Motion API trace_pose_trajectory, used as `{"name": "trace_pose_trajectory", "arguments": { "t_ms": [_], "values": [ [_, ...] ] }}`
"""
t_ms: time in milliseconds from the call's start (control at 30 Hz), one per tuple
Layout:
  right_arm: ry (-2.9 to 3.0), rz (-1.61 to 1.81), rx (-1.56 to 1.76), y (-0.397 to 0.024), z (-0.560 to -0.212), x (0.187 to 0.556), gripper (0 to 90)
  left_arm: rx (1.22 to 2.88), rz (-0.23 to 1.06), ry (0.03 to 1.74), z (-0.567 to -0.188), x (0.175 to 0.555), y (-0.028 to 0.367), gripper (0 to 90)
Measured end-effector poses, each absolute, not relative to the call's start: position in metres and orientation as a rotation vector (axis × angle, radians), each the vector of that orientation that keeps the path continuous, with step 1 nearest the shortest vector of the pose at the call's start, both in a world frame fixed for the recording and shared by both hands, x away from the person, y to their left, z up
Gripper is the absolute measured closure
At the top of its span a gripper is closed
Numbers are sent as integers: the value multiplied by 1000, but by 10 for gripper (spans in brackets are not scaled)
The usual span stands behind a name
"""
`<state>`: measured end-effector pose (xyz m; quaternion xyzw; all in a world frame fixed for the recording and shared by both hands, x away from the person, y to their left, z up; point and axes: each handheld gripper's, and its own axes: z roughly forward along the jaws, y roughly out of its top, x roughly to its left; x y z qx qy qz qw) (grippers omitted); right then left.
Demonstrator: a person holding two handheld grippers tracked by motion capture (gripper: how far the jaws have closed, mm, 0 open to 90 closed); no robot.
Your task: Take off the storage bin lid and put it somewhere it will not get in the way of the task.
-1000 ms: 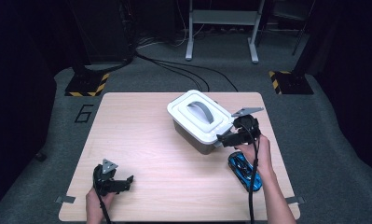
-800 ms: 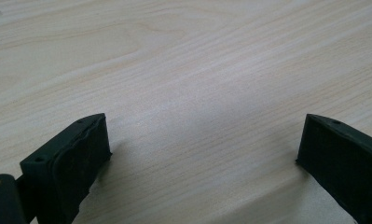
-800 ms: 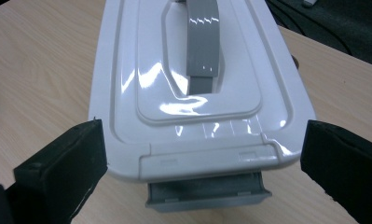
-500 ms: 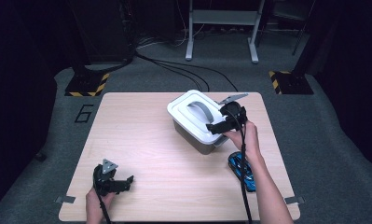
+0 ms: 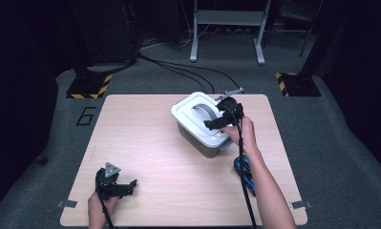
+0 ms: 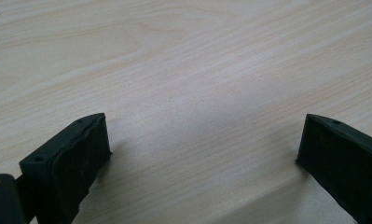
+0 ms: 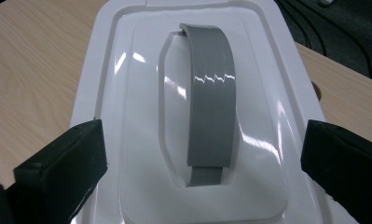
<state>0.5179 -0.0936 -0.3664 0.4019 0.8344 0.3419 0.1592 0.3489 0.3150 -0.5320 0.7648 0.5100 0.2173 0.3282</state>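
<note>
White bin (image 5: 202, 125) on table (image 5: 145, 143) — right gripper (image 5: 216, 123) over bin's grey handle (image 7: 210, 116), jaws apart; left gripper (image 5: 123, 187) well away from bin — jaws apart.

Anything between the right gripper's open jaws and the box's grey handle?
Nothing: in the right gripper view the right gripper hovers open over the handle, with bare white lid between.

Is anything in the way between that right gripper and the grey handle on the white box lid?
Nothing visible is. The right gripper hangs open over the white lid, and in the right gripper view the grey handle lies straight ahead between its spread jaws, with only bare lid around it. The blue toy car sits on the table behind that hand.
</note>
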Motion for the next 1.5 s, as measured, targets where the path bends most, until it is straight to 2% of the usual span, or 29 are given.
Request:
{"name": "trace_pose_trajectory", "arguments": {
  "t_ms": [167,200,267,300,333,533,600,767,1167,1500],
  "values": [
    [2384,988,1171,-89,-369,531,17,1990,566,1341,-532,349,314,23],
    [2369,998,1138,-87,-369,533,153,2011,572,1326,-532,349,316,23],
    [2366,1003,1138,-86,-369,534,170,2011,572,1326,-532,349,316,23],
    [2356,1022,1146,-84,-370,536,306,2024,565,1327,-531,349,316,23],
    [2356,1022,1146,-84,-370,536,306,2024,565,1327,-531,349,316,23],
    [2350,1013,1152,-80,-366,540,481,2022,566,1326,-531,349,316,23],
    [2356,989,1167,-79,-365,542,503,2010,575,1325,-532,349,316,23],
    [2348,966,1182,-77,-366,541,659,2011,572,1327,-532,349,316,23],
    [2307,971,1165,-76,-365,536,673,2011,575,1325,-532,349,316,23],
    [2229,1023,1133,-88,-343,523,673,2003,569,1334,-532,349,315,23]
  ]
}}
